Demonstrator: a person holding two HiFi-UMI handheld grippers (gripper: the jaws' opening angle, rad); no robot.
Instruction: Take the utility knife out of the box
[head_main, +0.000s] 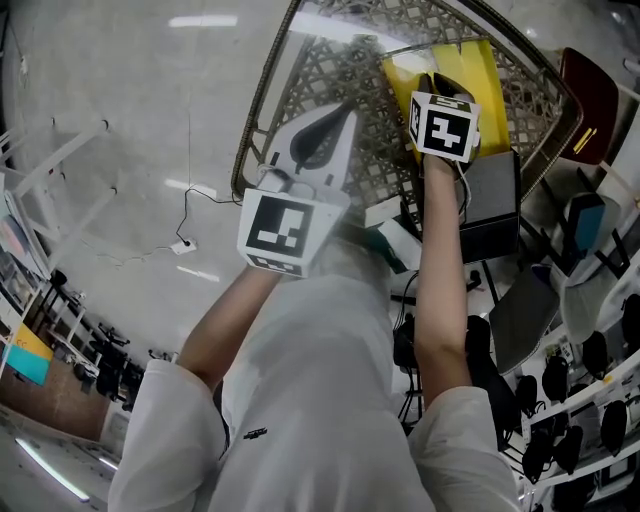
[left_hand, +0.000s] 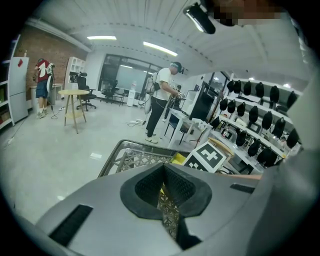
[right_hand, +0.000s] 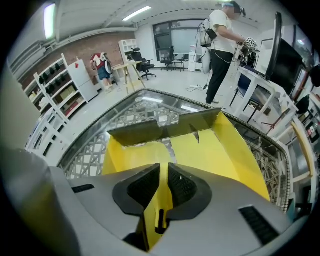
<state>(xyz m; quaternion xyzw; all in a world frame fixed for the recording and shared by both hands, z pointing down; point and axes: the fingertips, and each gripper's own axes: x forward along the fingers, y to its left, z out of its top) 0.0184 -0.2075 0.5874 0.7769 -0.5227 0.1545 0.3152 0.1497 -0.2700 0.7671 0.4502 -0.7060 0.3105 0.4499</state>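
Note:
The open yellow box (head_main: 485, 62) (right_hand: 220, 150) lies in a woven wicker basket (head_main: 345, 70) (left_hand: 125, 159) (right_hand: 90, 150), its grey-brown flap (right_hand: 165, 127) standing up at the far side. My right gripper (head_main: 442, 88) (right_hand: 164, 182) points steeply down into the box. Between its pads sits a slim yellow utility knife (right_hand: 159, 212) with a black slot, and the pads press on it. My left gripper (head_main: 338, 118) (left_hand: 162, 187) hovers over the basket to the left of the box, its pads together with nothing between them.
A black case (head_main: 490, 205) sits just this side of the basket on the right. Office chairs (head_main: 525, 315) and racks of headsets (left_hand: 255, 95) stand to the right. A person (left_hand: 160, 100) (right_hand: 222, 45) stands at a desk beyond the basket.

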